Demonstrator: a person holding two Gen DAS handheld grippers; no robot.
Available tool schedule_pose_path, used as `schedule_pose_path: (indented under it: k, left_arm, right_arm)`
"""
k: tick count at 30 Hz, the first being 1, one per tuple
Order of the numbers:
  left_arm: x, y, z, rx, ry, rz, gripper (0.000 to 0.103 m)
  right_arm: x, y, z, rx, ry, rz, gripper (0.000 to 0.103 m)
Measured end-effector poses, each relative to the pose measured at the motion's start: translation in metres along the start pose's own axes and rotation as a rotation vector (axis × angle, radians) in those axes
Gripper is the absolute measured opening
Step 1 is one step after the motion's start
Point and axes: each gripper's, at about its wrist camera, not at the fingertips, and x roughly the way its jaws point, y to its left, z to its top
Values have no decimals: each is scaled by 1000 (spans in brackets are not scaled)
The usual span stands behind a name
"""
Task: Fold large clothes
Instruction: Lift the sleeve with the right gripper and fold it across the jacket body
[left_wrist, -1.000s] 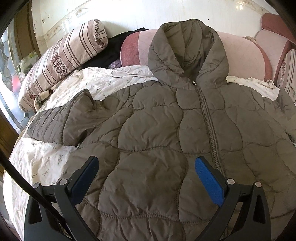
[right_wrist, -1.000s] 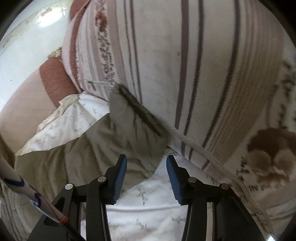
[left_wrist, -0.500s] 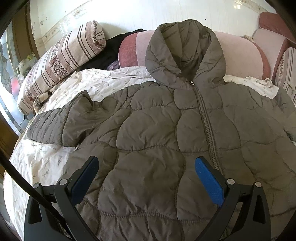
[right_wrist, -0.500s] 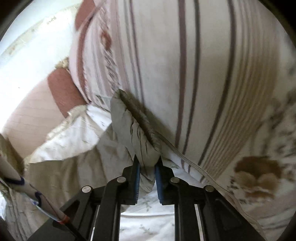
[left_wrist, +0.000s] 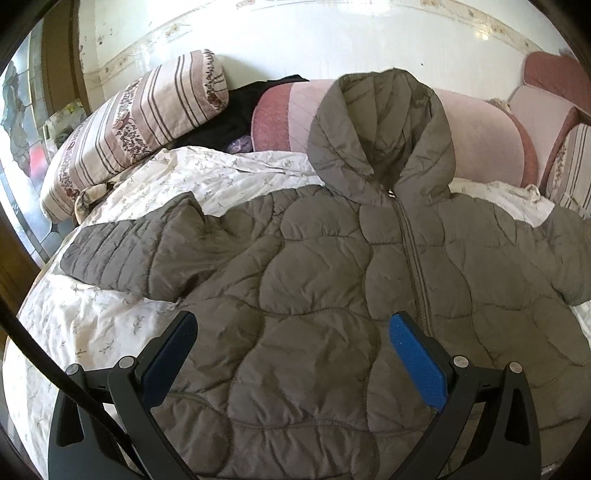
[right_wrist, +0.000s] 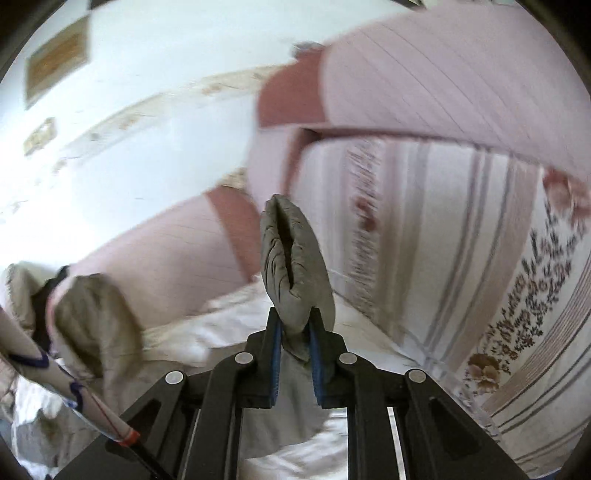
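Note:
A grey-brown quilted hooded jacket (left_wrist: 332, 288) lies front up and zipped on the bed, hood propped against a pink cushion. Its left sleeve (left_wrist: 140, 251) lies bent across the sheet. My left gripper (left_wrist: 291, 332) is open and empty, hovering above the jacket's lower front. In the right wrist view my right gripper (right_wrist: 293, 325) is shut on the jacket's right sleeve cuff (right_wrist: 291, 258) and holds it raised above the sheet, the cuff opening facing the camera. The hood also shows in the right wrist view (right_wrist: 92, 314).
A white floral sheet (left_wrist: 92, 332) covers the bed. A striped bolster pillow (left_wrist: 140, 122) lies at the far left, another striped pillow (right_wrist: 461, 258) close on the right. Pink cushions (left_wrist: 480, 140) line the wall, with a black garment (left_wrist: 240, 107) behind.
My right gripper closed on the sleeve cuff and lifted it off the sheet, swinging left. The left gripper stayed open and drifted slightly back over the jacket.

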Motion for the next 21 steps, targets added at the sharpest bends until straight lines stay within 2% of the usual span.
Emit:
schedule_pose_path:
  k: [5, 11, 15, 21]
  left_arm:
    - [-7, 17, 4, -37, -13, 0, 103]
    - [-9, 40, 6, -79, -17, 10, 103]
    - [-8, 56, 7, -109, -12, 16, 103]
    - [-5, 76, 7, -141, -9, 36, 103]
  right_arm:
    - [-39, 67, 1, -66, -25, 123, 15]
    - [-72, 150, -34, -165, -16, 289, 15]
    - [-75, 196, -67, -220, 33, 383, 15]
    - [-51, 246, -122, -253, 146, 497, 15]
